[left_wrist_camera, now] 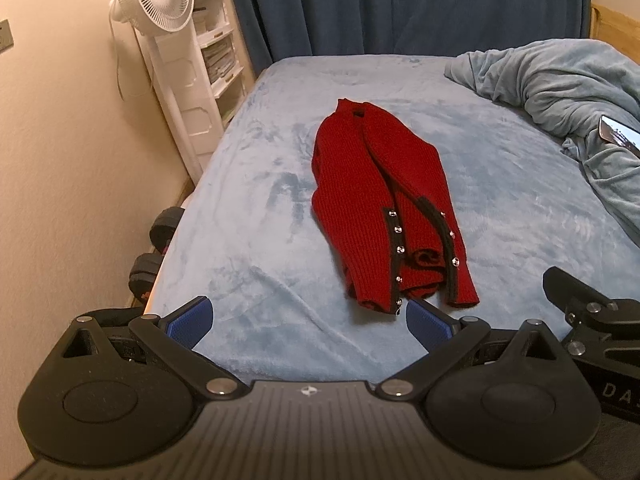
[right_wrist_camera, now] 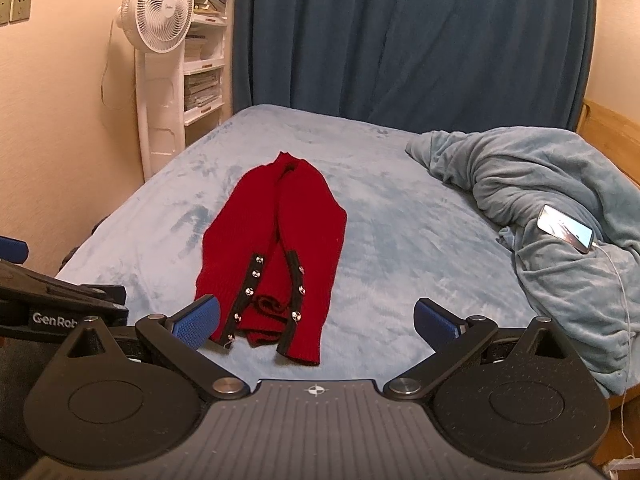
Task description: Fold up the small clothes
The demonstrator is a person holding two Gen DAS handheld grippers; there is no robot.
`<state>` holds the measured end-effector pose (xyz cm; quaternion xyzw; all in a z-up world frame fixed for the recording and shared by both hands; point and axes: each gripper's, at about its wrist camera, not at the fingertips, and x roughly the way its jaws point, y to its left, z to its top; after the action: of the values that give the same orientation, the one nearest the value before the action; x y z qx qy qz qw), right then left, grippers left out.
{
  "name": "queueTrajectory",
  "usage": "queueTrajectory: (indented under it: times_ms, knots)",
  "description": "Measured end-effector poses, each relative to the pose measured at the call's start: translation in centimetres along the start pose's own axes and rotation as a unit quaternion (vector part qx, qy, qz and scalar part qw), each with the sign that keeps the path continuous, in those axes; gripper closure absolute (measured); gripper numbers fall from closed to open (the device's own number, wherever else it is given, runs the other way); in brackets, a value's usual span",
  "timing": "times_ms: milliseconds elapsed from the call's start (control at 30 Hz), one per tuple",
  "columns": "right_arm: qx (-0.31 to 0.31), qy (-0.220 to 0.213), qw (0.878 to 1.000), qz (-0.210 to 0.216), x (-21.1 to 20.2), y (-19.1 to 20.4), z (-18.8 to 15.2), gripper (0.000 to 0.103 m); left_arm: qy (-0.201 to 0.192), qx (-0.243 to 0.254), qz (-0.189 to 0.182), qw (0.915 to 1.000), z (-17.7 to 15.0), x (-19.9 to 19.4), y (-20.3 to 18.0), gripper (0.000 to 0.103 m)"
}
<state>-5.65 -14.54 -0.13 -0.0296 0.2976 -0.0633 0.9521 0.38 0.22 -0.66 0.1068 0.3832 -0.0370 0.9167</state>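
Currently both the left gripper (left_wrist_camera: 310, 326) and right gripper (right_wrist_camera: 318, 322) hang spread wide and empty over the near edge of the bed (left_wrist_camera: 248, 208), red cardigan (left_wrist_camera: 384, 204) lying sleeves-in just ahead, between their fingers.

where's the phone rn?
The phone lies screen-up on the rumpled blue blanket at the bed's right side, right of the red cardigan; the left wrist view catches only its edge.
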Motion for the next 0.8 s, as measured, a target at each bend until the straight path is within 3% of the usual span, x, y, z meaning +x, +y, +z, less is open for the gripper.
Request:
queueTrajectory:
  times_ms: [800]
  knots:
    - [0.008,0.004,1.0,0.01,0.48,-0.18,0.14,0.001,0.006,0.006,0.009,0.9999,0.19,0.67,-0.44,0.0]
